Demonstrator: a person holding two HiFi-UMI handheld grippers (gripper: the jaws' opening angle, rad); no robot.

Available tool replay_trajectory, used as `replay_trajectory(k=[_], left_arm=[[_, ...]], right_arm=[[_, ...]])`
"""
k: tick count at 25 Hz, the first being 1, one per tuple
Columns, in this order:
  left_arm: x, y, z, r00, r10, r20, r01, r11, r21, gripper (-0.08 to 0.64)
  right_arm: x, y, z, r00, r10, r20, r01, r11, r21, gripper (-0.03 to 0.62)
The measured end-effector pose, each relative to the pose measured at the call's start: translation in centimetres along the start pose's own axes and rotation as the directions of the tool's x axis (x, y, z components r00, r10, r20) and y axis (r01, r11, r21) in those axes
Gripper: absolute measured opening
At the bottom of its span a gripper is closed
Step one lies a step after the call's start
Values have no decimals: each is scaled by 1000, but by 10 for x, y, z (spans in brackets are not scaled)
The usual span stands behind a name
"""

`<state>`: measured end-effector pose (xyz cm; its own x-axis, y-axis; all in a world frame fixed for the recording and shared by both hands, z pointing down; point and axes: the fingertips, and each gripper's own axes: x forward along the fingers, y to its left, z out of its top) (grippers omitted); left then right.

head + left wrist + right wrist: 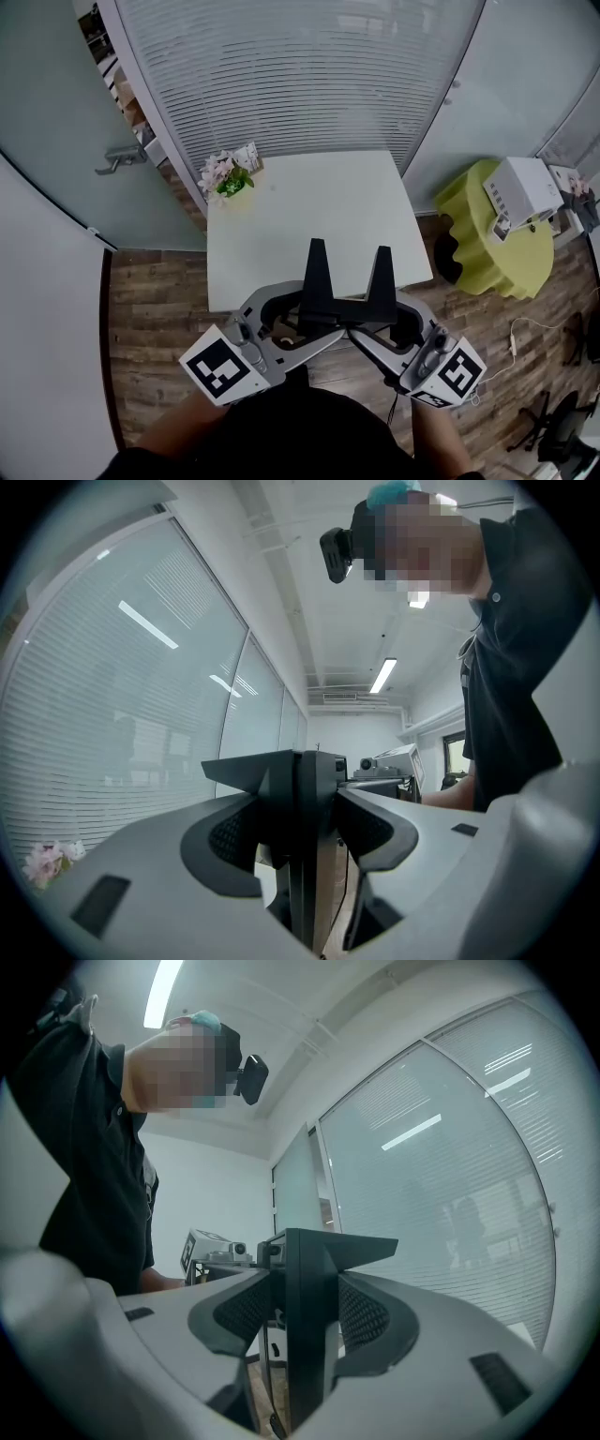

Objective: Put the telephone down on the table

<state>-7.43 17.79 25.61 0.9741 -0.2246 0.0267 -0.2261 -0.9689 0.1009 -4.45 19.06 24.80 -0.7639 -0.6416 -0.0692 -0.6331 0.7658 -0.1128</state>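
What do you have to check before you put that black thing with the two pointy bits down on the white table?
1. Hold of the left gripper on the black telephone with two upright prongs: ok, its jaws are closed on it.
2. Hold of the right gripper: ok, its jaws are closed on the telephone too.
3. Landing spot on the white square table: ok, bare surface lies just ahead.
4. The pot of pink flowers out of the way: ok, it stands at the far left corner.
5. Telephone over the table: cannot tell, it hangs about the near edge.
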Motion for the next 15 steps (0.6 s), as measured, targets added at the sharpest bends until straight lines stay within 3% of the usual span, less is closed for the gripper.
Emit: replay_trajectory(k=[15], left_arm=[[8,86,1,1000,-23,18,23,1000,-20,247]], right_arm=[[63,-58,-6,999,-27,-17,27,1000,5,229]])
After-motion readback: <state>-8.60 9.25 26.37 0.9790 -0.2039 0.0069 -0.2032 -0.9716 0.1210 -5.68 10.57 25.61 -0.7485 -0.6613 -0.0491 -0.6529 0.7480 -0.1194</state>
